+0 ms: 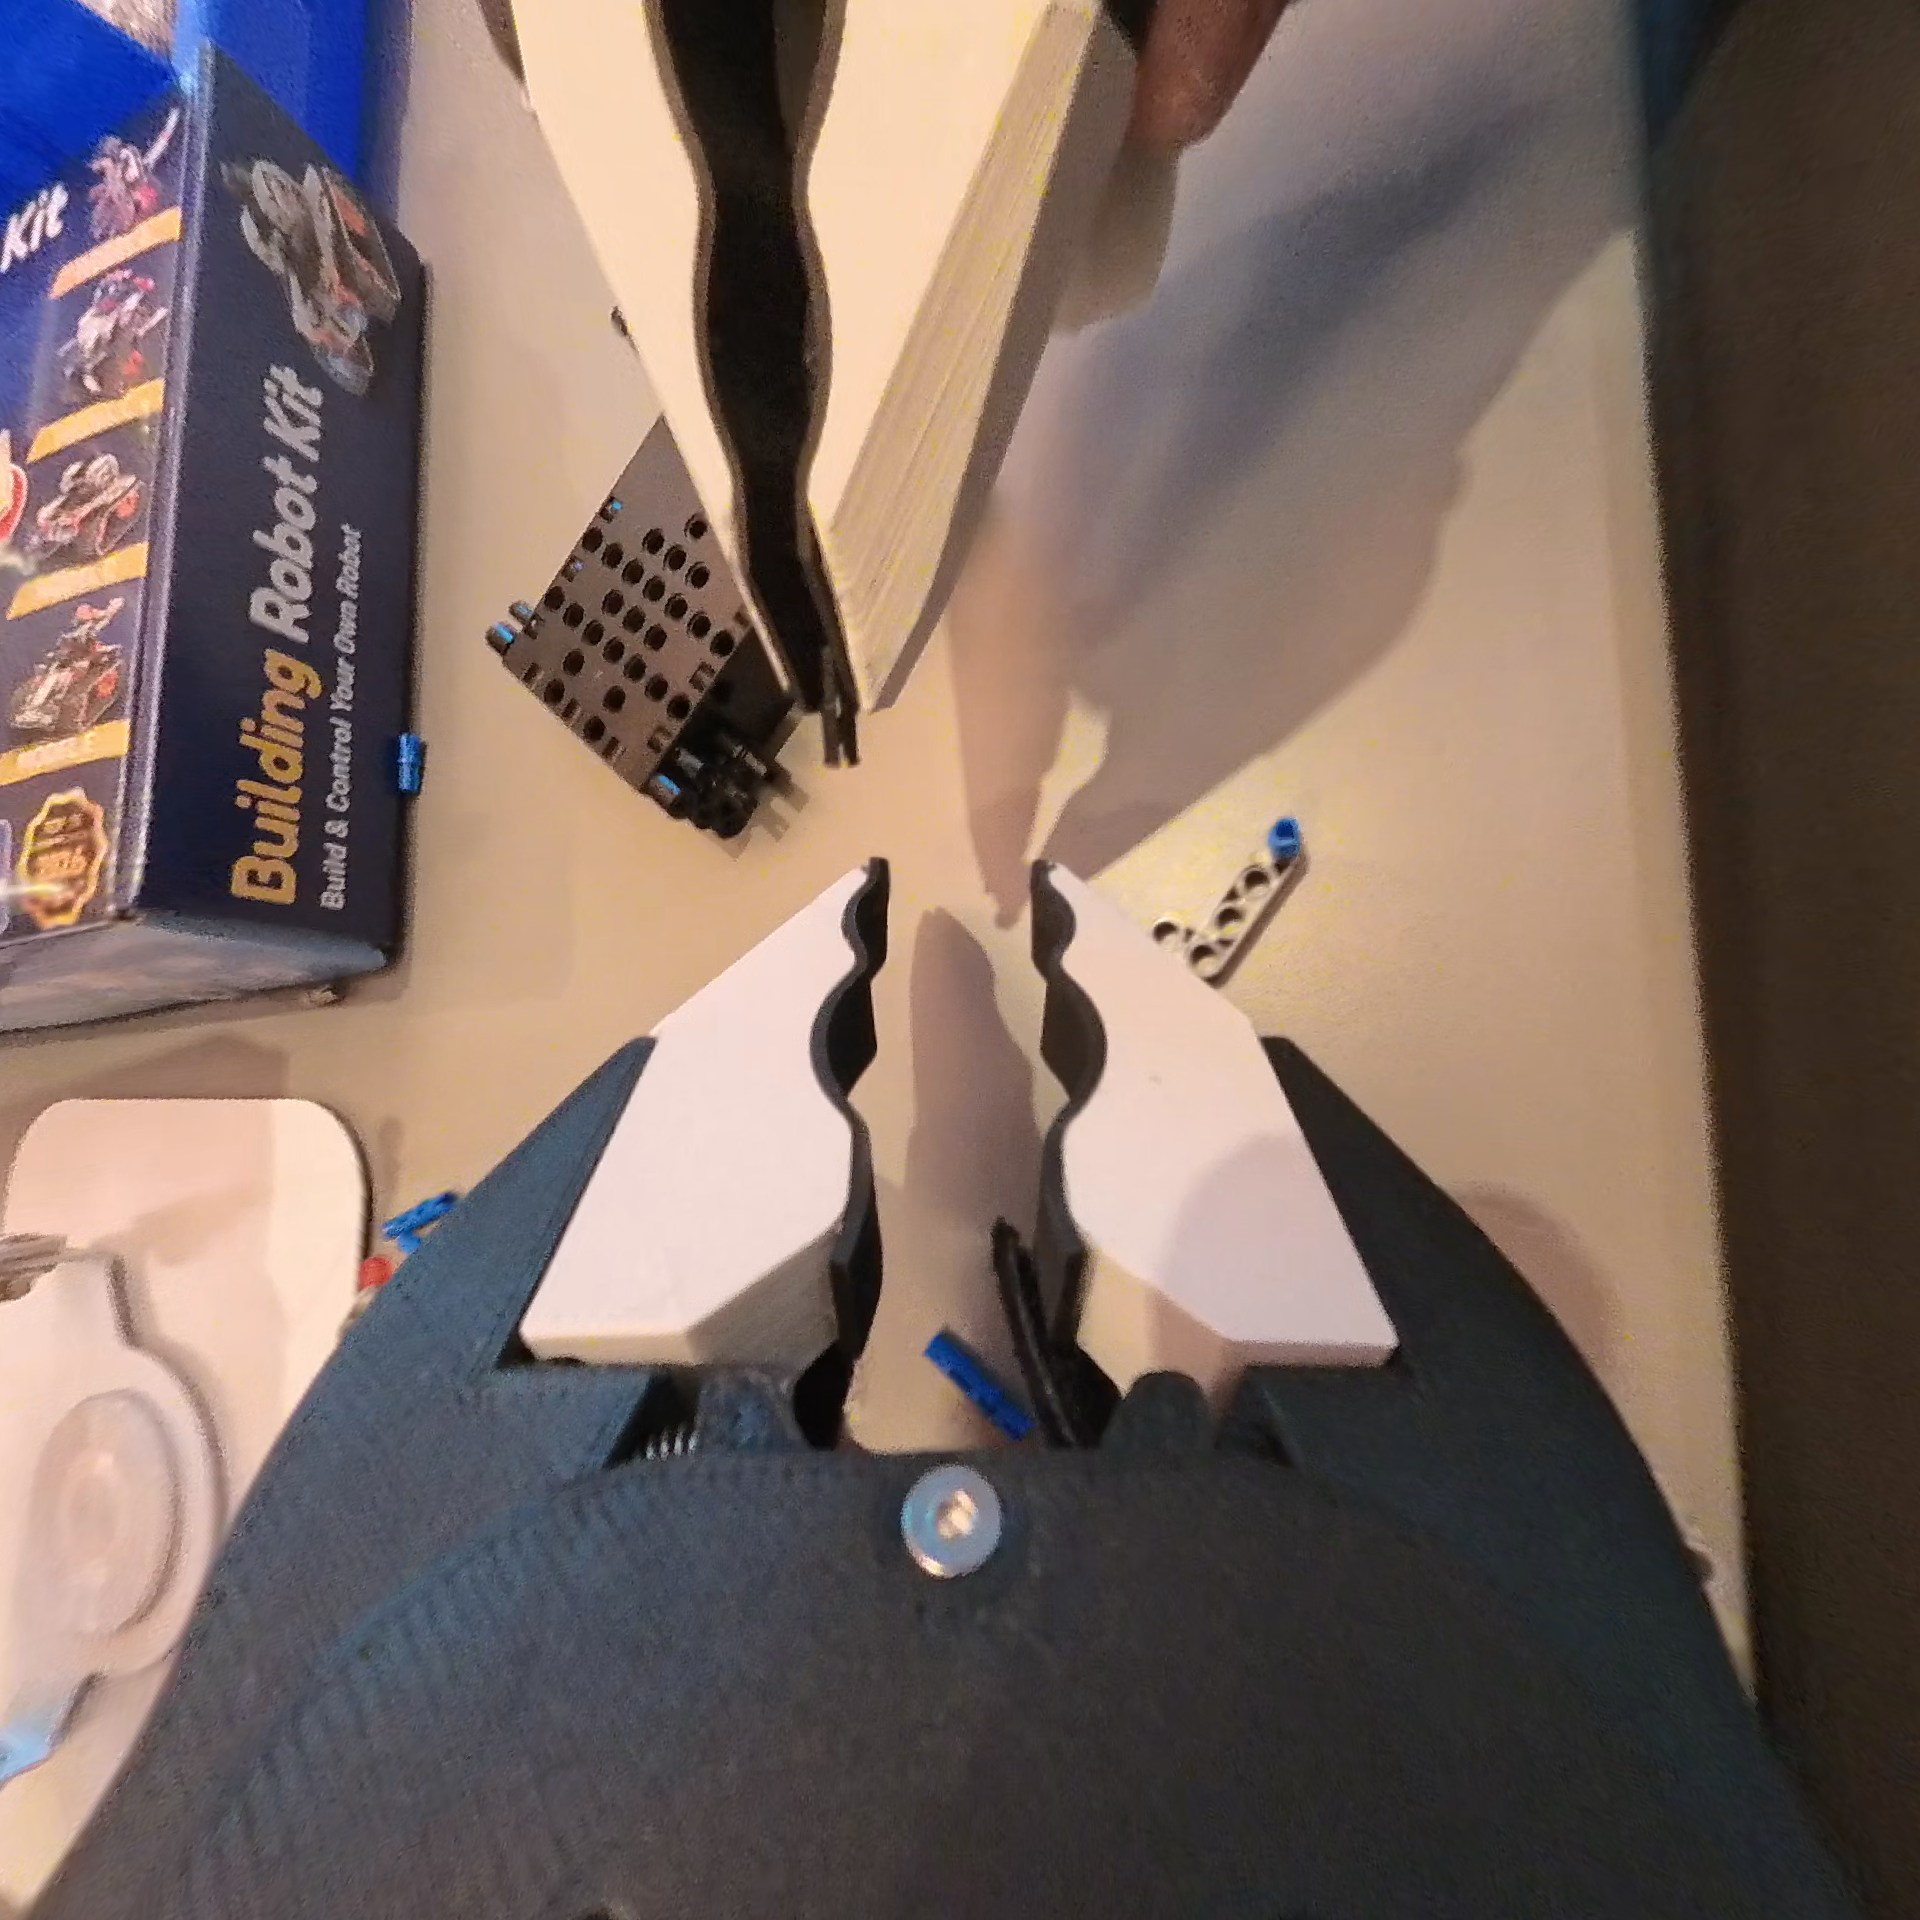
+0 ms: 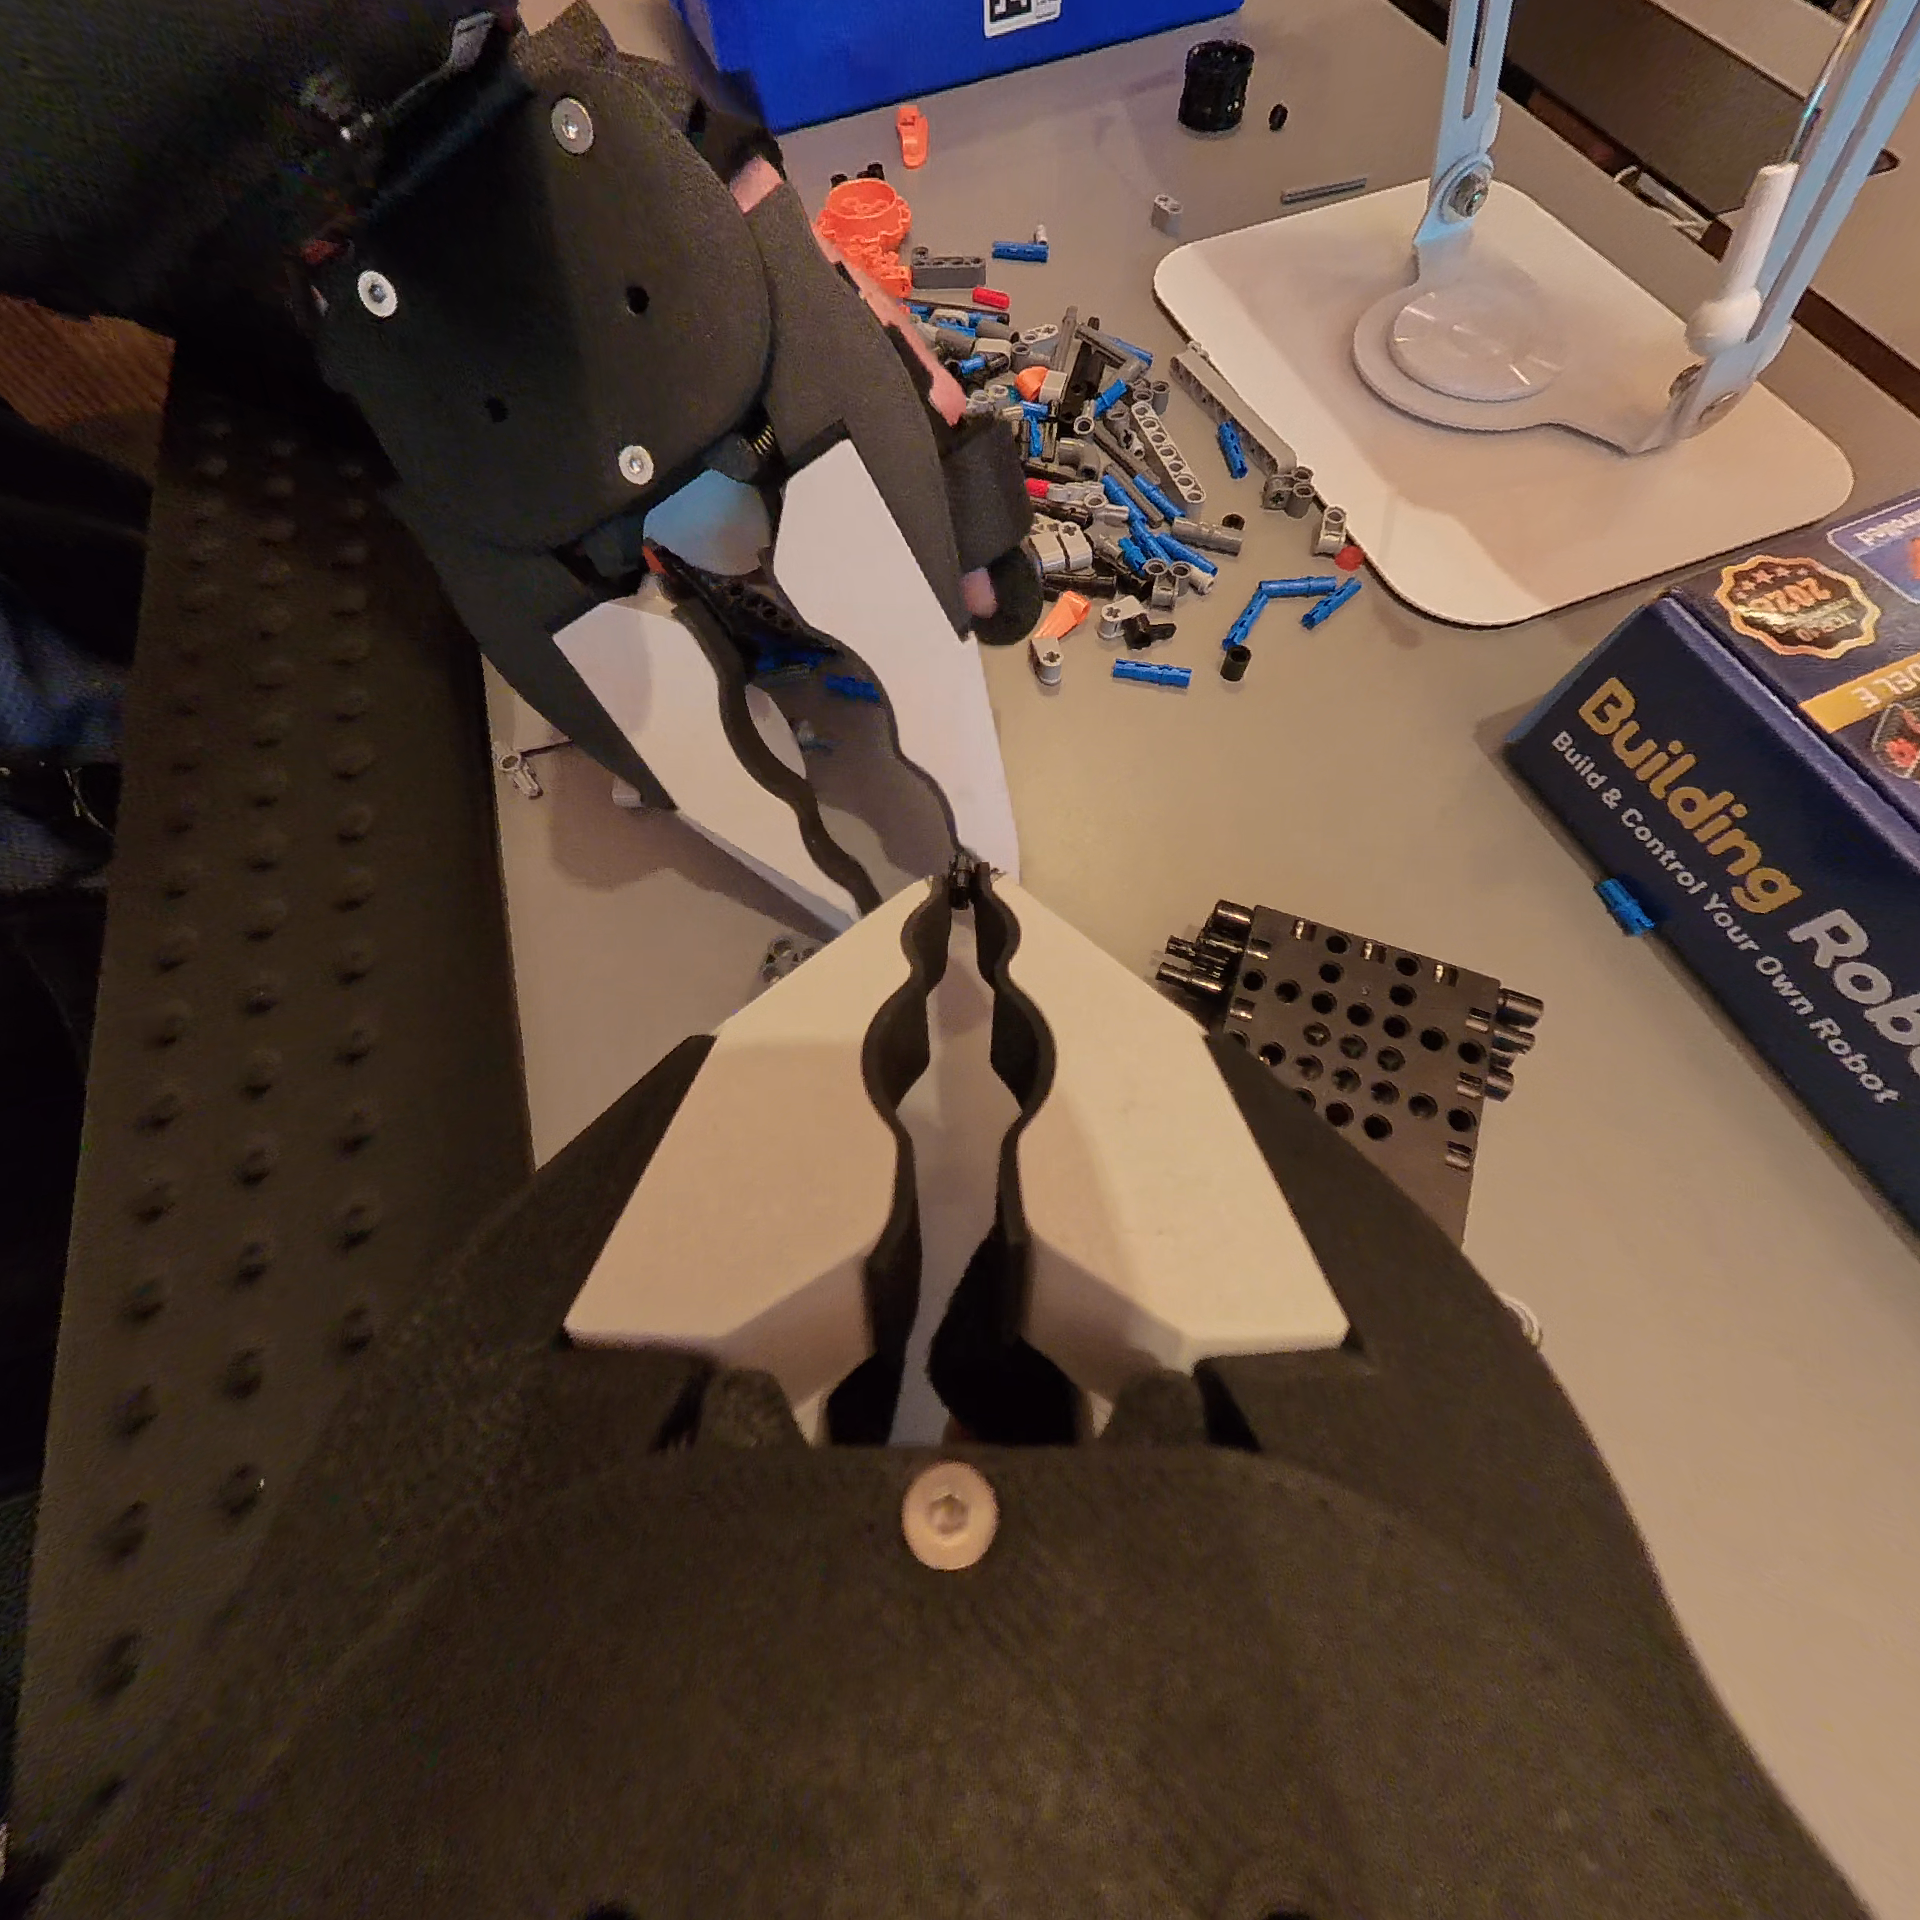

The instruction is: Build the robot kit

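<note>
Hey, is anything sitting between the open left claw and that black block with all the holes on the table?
Partly. The right claw, shut on a small black piece, has its tip beside the near corner of the black block, roughly on the line from the left claw to it. Otherwise only bare table shows between.

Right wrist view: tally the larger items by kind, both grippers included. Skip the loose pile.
Grippers: 2 (left gripper, right gripper)
Small black part, pinched in the right gripper: 1
Black perforated block: 1
Dark blue kit box: 1
White lamp base: 1
Blue bin: 1
Total: 7
</note>
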`<state>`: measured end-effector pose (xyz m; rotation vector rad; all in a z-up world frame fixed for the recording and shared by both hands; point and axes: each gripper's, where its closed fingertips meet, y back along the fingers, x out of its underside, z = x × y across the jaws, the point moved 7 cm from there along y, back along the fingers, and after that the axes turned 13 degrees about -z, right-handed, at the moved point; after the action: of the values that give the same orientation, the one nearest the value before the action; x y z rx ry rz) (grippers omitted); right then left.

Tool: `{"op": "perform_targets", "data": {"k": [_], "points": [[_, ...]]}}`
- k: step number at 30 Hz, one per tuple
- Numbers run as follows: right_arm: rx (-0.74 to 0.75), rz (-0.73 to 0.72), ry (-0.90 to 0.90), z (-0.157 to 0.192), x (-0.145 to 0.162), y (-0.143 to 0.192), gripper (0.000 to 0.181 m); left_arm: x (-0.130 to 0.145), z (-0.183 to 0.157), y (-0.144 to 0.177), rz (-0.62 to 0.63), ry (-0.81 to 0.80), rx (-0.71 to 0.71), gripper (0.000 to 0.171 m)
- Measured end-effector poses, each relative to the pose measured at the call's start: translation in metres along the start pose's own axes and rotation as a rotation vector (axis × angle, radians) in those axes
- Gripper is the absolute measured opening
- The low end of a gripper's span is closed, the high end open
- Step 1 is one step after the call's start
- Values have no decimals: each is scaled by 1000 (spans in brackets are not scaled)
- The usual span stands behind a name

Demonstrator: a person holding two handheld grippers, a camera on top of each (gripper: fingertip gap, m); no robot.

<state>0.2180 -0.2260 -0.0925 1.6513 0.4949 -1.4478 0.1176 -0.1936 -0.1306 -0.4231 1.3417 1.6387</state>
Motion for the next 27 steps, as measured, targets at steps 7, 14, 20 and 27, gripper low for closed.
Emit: {"op": "perform_targets", "data": {"k": [7, 14, 20, 27], "points": [[0, 7, -4, 0, 3, 4, 3, 11, -21, 23, 22, 67, 181, 32], [0, 10, -3, 0, 4, 4, 3, 1, 2, -2, 19, -32, -30, 26], [22, 78, 35, 0, 11, 6, 3, -1, -10, 14, -17, 99, 71, 25], [-24, 214, 128, 17, 21, 1, 3, 2, -36, 10, -14, 173, 91, 41]]}}
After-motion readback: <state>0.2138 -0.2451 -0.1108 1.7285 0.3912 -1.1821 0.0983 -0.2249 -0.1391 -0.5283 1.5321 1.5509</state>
